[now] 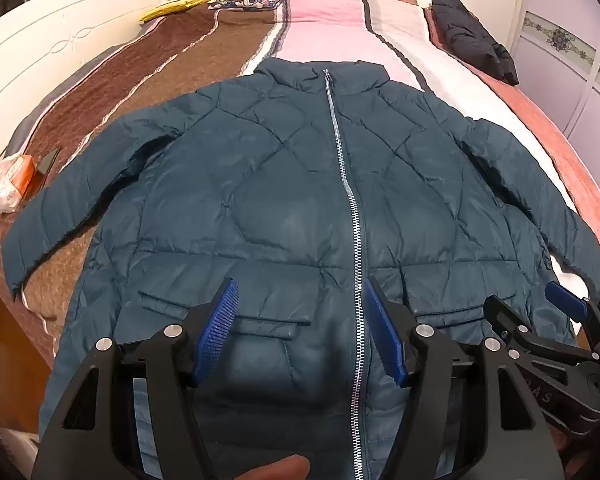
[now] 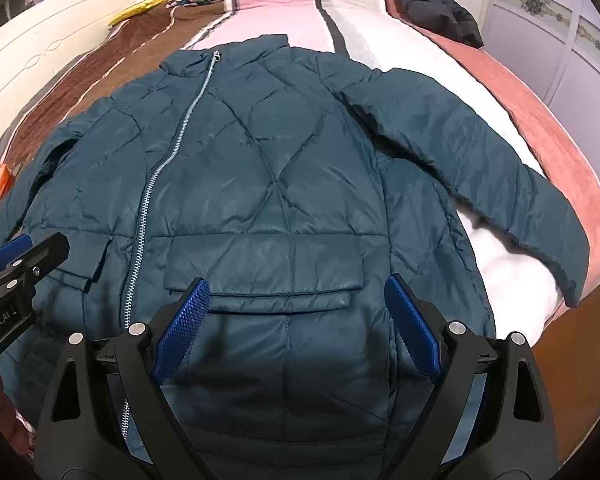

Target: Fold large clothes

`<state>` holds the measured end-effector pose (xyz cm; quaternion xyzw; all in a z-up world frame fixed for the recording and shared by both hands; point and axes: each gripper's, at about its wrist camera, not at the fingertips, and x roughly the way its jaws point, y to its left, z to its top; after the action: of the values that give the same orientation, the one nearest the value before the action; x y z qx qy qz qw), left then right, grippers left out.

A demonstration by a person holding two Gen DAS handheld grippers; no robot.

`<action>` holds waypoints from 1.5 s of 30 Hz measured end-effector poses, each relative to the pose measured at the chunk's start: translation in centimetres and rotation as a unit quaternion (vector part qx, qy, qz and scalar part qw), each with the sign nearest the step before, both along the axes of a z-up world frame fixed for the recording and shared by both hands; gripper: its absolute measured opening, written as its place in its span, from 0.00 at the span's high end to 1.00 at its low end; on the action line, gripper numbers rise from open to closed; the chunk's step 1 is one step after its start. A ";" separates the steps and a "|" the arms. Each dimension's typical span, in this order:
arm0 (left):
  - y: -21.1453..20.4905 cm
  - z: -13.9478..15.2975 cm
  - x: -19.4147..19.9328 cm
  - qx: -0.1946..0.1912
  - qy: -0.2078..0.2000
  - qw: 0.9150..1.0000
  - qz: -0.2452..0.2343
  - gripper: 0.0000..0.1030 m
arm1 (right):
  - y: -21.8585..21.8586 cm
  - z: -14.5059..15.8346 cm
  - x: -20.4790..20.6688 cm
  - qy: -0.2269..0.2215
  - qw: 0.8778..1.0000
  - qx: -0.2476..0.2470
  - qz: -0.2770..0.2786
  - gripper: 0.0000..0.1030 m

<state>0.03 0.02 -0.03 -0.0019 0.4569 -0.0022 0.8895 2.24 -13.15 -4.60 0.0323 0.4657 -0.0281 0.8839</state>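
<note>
**Quilted jacket laid flat, both tongs wide and empty**

In the left wrist view, an orange-and-white packet (image 1: 14, 182) is seen at the left edge of the frame, on the bed cover (image 1: 148, 76). The teal jacket (image 1: 284, 200) is spread front-up across the centre, zipper (image 1: 342, 168) closed, collar toward the top of the frame. Its sleeves are angled out to both sides, which leaves each one free to be folded inward. The left gripper (image 1: 302, 334) is held over the hem at the bottom centre, jaws spread wide around the left pocket flap (image 1: 236, 314), with nothing gripped. The right gripper (image 1: 566, 300) is seen at the lower right edge, near the hem corner. A dark folded garment (image 1: 474, 38) lies in the upper right, well apart.

In the right wrist view, the left gripper (image 2: 8, 252) enters at the left edge. The jacket (image 2: 260, 184) fills the centre. The right gripper (image 2: 298, 338) is held at the bottom centre, jaws wide, over the right pocket flap (image 2: 276, 292). Judged from this layout, folding has not yet begun; a sleeve is probably to be taken first.
</note>
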 end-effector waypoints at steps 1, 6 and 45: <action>0.0 0.0 0.0 0.000 0.000 1.000 0.000 0.39 | 0.0 0.0 0.0 0.001 1.000 0.000 0.000 0.14; 0.0 0.0 0.0 -0.001 0.001 1.000 0.000 0.39 | 0.0 0.1 -0.2 -0.002 1.000 -0.001 0.001 0.14; -0.1 0.0 0.1 0.000 0.004 1.000 0.000 0.39 | -0.1 -0.3 0.0 0.004 1.000 -0.001 0.000 0.14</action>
<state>0.08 -0.04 -0.01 -0.0020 0.4605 -0.0018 0.8876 2.22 -13.22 -4.91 0.0316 0.4693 -0.0286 0.8820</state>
